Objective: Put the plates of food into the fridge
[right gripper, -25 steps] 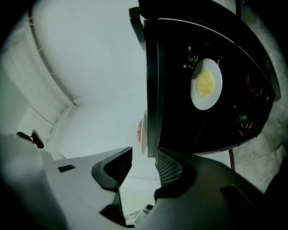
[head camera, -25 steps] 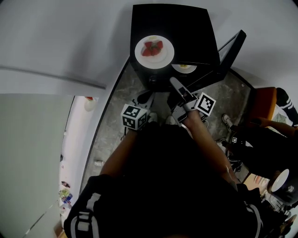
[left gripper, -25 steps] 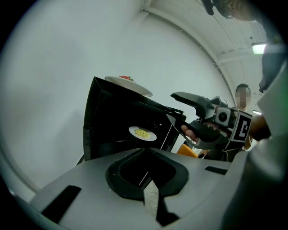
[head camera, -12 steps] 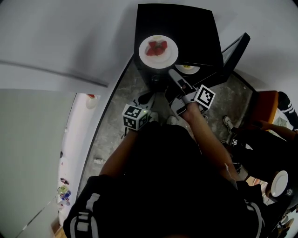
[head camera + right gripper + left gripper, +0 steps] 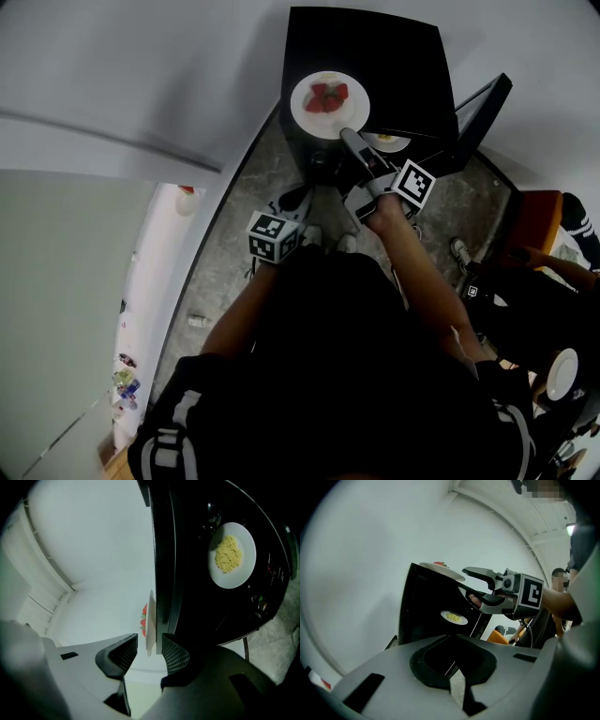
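Note:
A white plate of red food lies on top of the black fridge. My right gripper reaches up to its near rim. The jaws straddle that rim, the plate edge close to the right pad and a gap at the left pad, so it is open. A second white plate with yellow food sits inside the fridge. My left gripper hangs lower, shut and empty, its marker cube near my body.
The fridge door stands open to the right. A white wall runs along the left of the fridge. A person sits by an orange chair at the right, with another white plate lower right. Shoes stand on the grey floor.
My right gripper has risen toward the fridge top until its jaws reach the rim of the red-food plate. The left gripper has barely moved.

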The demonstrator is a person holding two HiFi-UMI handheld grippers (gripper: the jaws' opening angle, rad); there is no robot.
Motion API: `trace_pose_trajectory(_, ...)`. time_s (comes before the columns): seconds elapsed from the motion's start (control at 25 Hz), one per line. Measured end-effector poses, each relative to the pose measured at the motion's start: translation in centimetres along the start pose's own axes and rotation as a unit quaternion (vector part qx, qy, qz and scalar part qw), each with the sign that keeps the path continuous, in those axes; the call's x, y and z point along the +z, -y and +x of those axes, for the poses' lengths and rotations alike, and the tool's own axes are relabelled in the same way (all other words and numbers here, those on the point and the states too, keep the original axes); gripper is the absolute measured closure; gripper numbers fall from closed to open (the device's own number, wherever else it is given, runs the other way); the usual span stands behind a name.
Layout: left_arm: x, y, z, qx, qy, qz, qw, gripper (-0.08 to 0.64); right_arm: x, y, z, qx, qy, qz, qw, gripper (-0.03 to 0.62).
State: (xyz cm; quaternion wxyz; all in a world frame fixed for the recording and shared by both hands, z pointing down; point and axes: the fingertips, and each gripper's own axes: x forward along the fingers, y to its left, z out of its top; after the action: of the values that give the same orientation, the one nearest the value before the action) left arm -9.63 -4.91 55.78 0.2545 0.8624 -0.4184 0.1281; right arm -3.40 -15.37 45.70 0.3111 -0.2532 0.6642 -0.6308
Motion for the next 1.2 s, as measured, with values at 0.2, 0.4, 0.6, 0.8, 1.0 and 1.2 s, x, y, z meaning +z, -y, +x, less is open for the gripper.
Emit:
trace_pose_trajectory(0.2,0.4,-0.2,-0.2,0.004,0.005,-0.001,1.0000,0.538,0.0,0.0,0.8,0.000,0.000,0.003,1.000,0.437)
trace_pose_trajectory(0.4,0.4,-0.3,-0.1,0.001,0.004,0.003,1.0000,0.540,0.1,0.3,1.3,-0.004,0.002,0.009,1.000,0.437)
trace_pose_trajectory(0.6,0.4,-0.1,0.0,-0.003,0.003,0.005,1.0000,0.540,0.1,0.7,1.1,-0.020,0.003,0.013,1.000,0.470)
trace_pose_trajectory(0.8,0.2,0.0,0.1,-0.006,0.001,0.005,1.0000,0.540,0.1,0.3,1.1,-0.014,0.006,0.023,1.000,0.522)
trace_pose_trajectory(1.0,0.5,-0.3,0.3,-0.007,-0.001,0.004,1.0000,0.540,0.1,0.7,1.0,-0.022,0.002,0.022,1.000,0.537)
trace_pose_trajectory(1.2,1.0,-0.6,0.9,-0.012,0.000,0.003,0.9999,0.540,0.0,0.9,1.0,-0.030,-0.003,0.025,0.999,0.540)
